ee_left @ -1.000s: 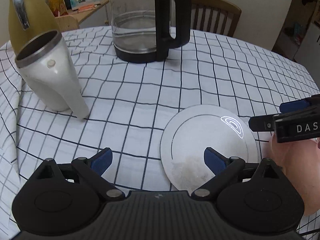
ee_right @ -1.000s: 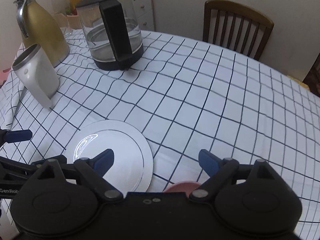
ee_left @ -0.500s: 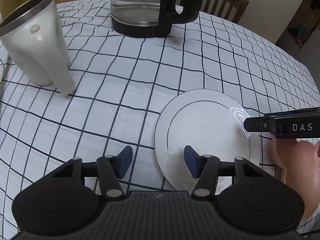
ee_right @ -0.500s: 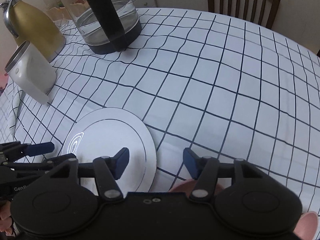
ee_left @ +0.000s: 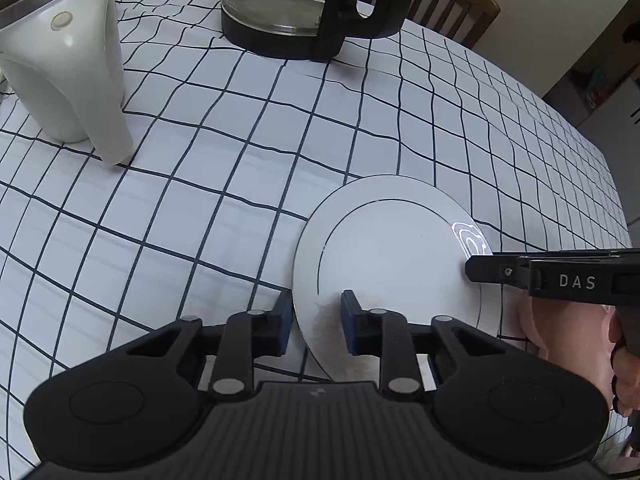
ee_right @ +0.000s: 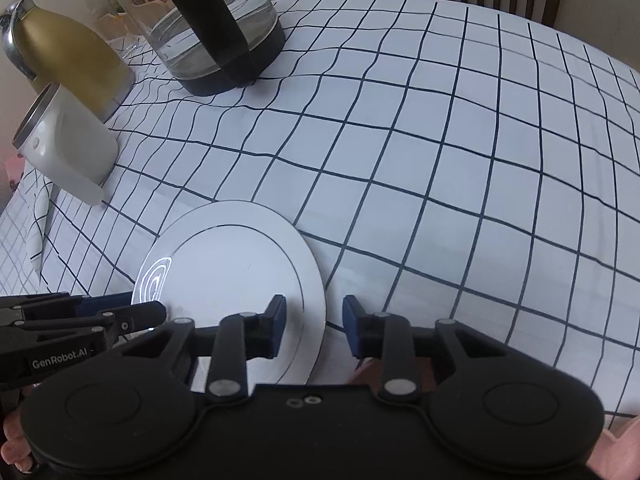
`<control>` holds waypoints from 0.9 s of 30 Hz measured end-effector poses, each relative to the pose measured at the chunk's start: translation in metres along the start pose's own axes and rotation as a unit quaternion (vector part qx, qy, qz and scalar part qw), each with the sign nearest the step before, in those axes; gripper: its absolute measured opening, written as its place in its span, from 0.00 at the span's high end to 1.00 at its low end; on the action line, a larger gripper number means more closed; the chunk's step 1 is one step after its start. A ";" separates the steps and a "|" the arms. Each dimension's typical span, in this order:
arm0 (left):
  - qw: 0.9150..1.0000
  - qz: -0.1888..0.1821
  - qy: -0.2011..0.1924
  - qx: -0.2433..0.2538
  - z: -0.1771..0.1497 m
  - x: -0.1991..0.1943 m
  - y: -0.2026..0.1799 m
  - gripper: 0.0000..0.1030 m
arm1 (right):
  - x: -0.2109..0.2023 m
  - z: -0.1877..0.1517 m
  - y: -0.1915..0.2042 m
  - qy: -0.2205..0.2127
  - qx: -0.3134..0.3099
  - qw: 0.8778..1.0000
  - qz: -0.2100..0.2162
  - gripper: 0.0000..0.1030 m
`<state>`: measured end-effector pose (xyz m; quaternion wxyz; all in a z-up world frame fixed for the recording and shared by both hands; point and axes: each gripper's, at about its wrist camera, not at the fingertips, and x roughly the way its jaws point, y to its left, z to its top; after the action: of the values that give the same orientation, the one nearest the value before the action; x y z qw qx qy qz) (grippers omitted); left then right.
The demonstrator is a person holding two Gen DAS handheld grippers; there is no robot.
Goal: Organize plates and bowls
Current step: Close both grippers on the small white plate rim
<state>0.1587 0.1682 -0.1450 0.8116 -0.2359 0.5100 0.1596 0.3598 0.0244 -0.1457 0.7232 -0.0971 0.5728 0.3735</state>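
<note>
A white plate (ee_left: 392, 256) (ee_right: 232, 272) with a thin dark ring lies flat on the checked tablecloth (ee_left: 240, 184). My left gripper (ee_left: 316, 320) (ee_right: 148, 308) straddles the plate's left rim, one pad outside the edge and one over the plate; its jaws are closing. My right gripper (ee_right: 314, 320) (ee_left: 474, 268) straddles the opposite rim in the same way, jaws also closing. I see no pad clearly pressing on the plate. A pink rounded shape (ee_left: 532, 320), perhaps a bowl, sits just beyond the plate under the right gripper, mostly hidden.
A white jug (ee_left: 68, 60) (ee_right: 68, 152) stands at the left. A glass kettle (ee_left: 304, 8) (ee_right: 216, 28) with a black handle is at the back, with a gold flask (ee_right: 68, 52) beside the jug. A wooden chair (ee_left: 452, 4) stands behind the table.
Both grippers have dropped toward the plate and tipped further down. Their jaws have narrowed from wide apart to a small gap around the plate's opposite rims. The plate has not moved.
</note>
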 end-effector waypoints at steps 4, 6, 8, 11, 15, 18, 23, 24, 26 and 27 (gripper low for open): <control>1.000 -0.007 0.000 -0.018 0.001 0.000 0.007 0.85 | -0.001 -0.002 -0.001 -0.001 0.011 1.000 0.007 0.83; 1.000 -0.009 -0.001 -0.023 0.001 0.000 0.009 0.86 | -0.001 -0.003 -0.002 -0.004 0.013 1.000 0.003 0.86; 1.000 -0.008 -0.002 -0.021 -0.001 -0.002 0.009 0.86 | -0.002 -0.005 -0.003 -0.004 0.024 1.000 0.006 0.87; 1.000 -0.008 -0.005 -0.015 -0.005 -0.007 0.007 0.86 | -0.005 -0.008 -0.001 -0.008 0.028 1.000 0.005 0.87; 1.000 -0.015 -0.008 -0.015 -0.009 -0.016 0.010 0.86 | -0.014 -0.014 0.003 -0.014 0.028 1.000 0.005 0.87; 1.000 -0.019 -0.011 -0.014 -0.013 -0.025 0.011 0.86 | -0.023 -0.018 0.006 -0.019 0.031 0.999 0.004 0.88; 1.000 -0.025 -0.012 -0.005 -0.020 -0.046 0.011 0.86 | -0.042 -0.030 0.014 -0.029 0.039 0.999 0.004 0.88; 1.000 -0.027 -0.013 -0.002 -0.022 -0.051 0.011 0.86 | -0.047 -0.033 0.015 -0.030 0.042 0.999 0.004 0.88; 0.999 -0.029 -0.015 0.002 -0.028 -0.060 0.010 0.86 | -0.058 -0.040 0.020 -0.034 0.045 0.998 0.003 0.89; 0.999 -0.030 -0.016 0.005 -0.031 -0.065 0.010 0.86 | -0.063 -0.044 0.022 -0.036 0.048 0.998 0.002 0.89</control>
<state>0.1029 0.1585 -0.0998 0.8254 -0.2447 0.4904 0.1360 0.3083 -0.0120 -0.0972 0.7461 -0.0478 0.5639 0.3507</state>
